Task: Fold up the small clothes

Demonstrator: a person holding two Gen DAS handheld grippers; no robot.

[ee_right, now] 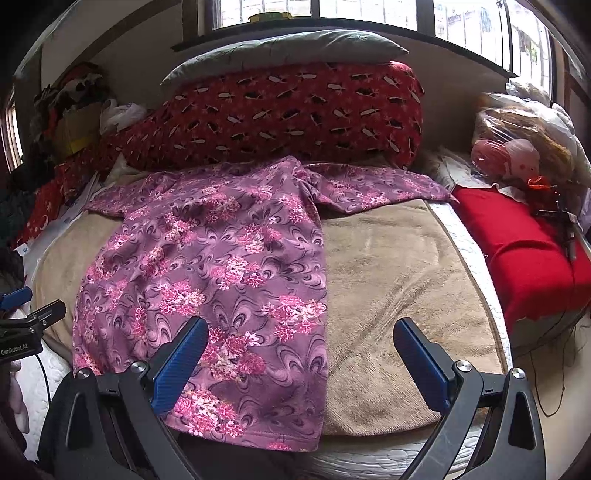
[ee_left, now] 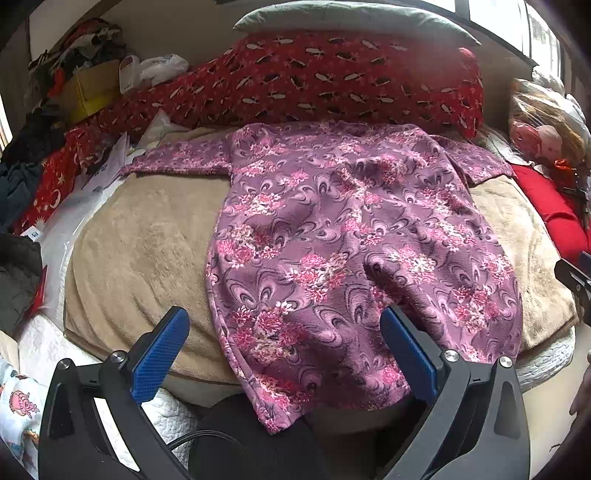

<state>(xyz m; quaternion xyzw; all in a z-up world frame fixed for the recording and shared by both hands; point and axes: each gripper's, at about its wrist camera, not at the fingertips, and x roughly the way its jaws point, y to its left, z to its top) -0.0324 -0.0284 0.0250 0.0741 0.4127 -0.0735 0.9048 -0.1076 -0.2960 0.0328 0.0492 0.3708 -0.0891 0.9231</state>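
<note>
Purple floral garment (ee_left: 351, 229) spread flat on tan blanket (ee_left: 140, 243), hem drooping over bed edge at 6 o'clock. Left gripper (ee_left: 284, 332) and right gripper (ee_right: 299, 343) fingers spread, empty. Risk: plush fabric slipping floorward, or blanket pinched along with hem.

Home bedroom: bed (ee_right: 388, 258), pillows (ee_right: 280, 114), window (ee_right: 369, 11).

Purple floral garment (ee_right: 207, 266) lies flat on tan blanket (ee_right: 388, 295); right gripper (ee_right: 299, 354) fingers (ee_right: 183, 365) spread.
</note>
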